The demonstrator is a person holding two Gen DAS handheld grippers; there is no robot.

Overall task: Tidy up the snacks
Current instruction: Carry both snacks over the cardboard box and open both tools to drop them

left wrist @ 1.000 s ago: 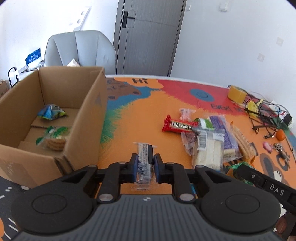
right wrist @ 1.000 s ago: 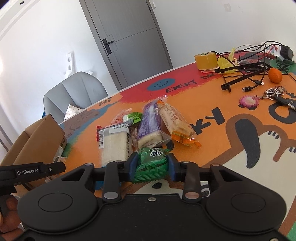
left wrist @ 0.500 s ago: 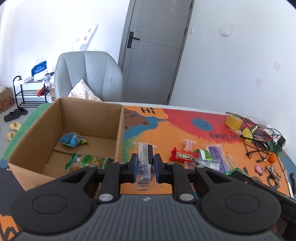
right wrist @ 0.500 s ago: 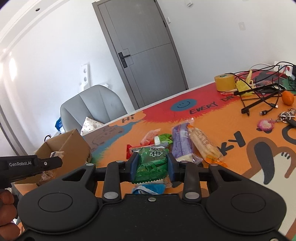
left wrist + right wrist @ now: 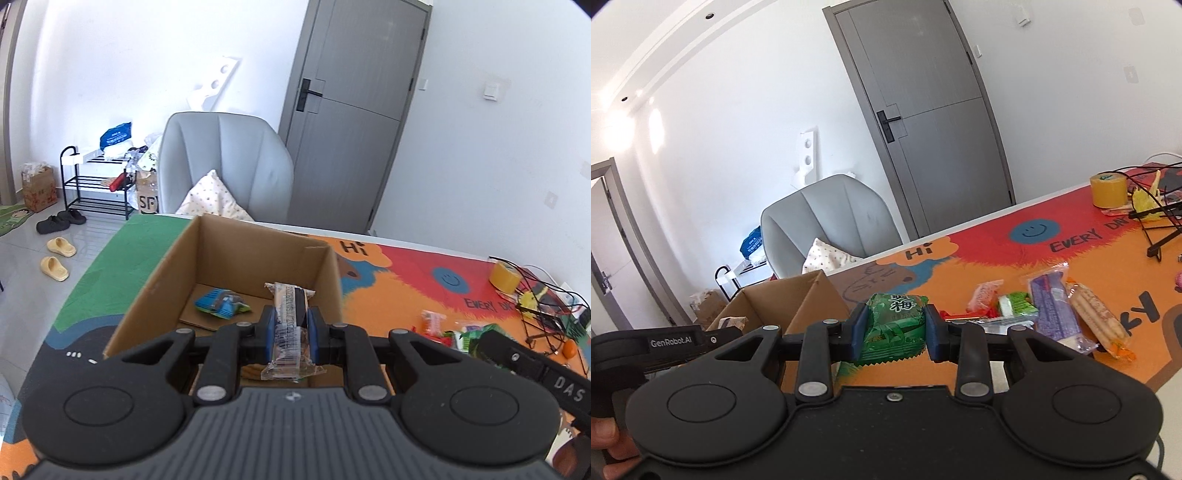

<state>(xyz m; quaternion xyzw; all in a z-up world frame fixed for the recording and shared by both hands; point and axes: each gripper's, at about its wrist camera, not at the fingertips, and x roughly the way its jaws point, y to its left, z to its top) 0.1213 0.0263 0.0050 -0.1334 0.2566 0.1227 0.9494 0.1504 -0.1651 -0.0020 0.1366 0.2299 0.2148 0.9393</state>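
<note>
My left gripper [image 5: 290, 325] is shut on a clear-wrapped dark cookie bar [image 5: 291, 325], held above the open cardboard box [image 5: 236, 236]. A blue snack packet [image 5: 221, 302] lies on the box floor. My right gripper [image 5: 894, 326] is shut on a green plum snack packet [image 5: 895, 325], lifted over the orange table mat to the right of the box [image 5: 798, 295]. Several snacks stay on the mat: a purple bar [image 5: 1054, 310], a long biscuit pack [image 5: 1097, 321], a small green packet [image 5: 1015, 302] and a pink one [image 5: 984, 295].
A grey chair [image 5: 225, 162] with a pillow stands behind the table beside a grey door [image 5: 354, 110]. Yellow tape [image 5: 1108, 190], black cables [image 5: 1156, 218] and an orange fruit [image 5: 570, 349] crowd the table's far right. A shoe rack [image 5: 96, 184] and slippers [image 5: 55, 258] are on the floor at left.
Both grippers rose and swung left toward the box, each keeping its snack. The left gripper now hangs over the box opening; the snack pile has slid to the right in both views.
</note>
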